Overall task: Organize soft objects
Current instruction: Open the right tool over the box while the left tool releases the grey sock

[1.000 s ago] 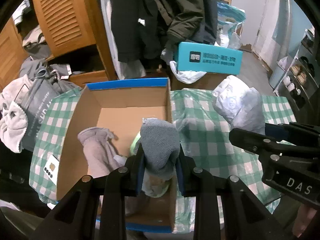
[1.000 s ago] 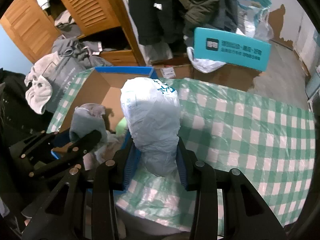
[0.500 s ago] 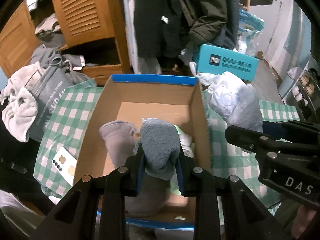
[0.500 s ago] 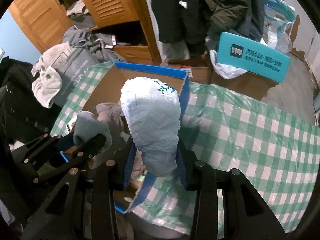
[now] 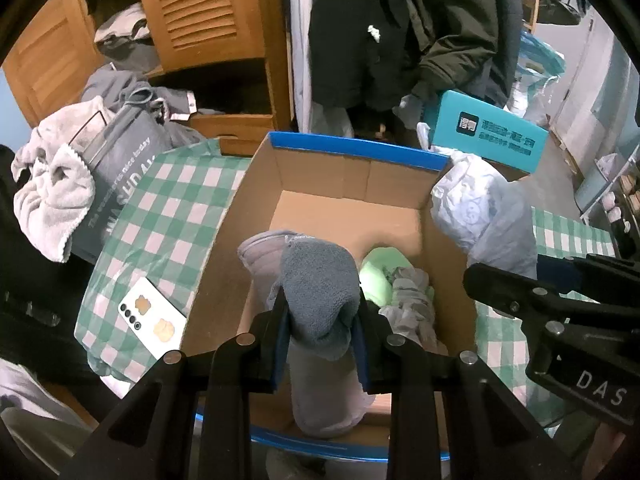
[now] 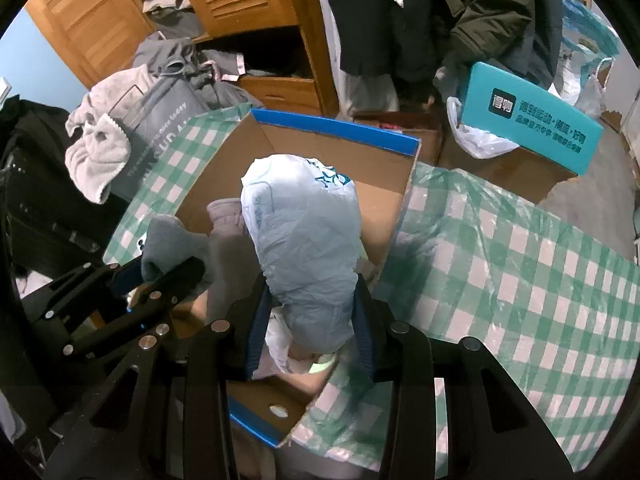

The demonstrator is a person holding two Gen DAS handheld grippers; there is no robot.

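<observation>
Left wrist view: the left gripper point(image 5: 320, 334) is clamped on a nubby grey cloth point(image 5: 320, 292), held above the open cardboard box point(image 5: 352, 170) with its blue rim. Inside the box lie a pale ribbed fabric roll point(image 5: 264, 252), a green soft piece point(image 5: 376, 276) and crumpled grey fabric point(image 5: 408, 304). At 3 o'clock the right gripper point(image 6: 312, 334) pinches a crinkly, translucent plastic bag point(image 6: 304, 240) over the box's right wall. A glossy green-checked tablecloth point(image 6: 500, 264) covers the table.

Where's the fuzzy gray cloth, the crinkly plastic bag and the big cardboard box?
gray cloth point(image 5: 320, 280), left wrist view, its rounded top.
plastic bag point(image 6: 304, 240), right wrist view, its bulging middle.
cardboard box point(image 5: 352, 150), left wrist view, blue far rim.
</observation>
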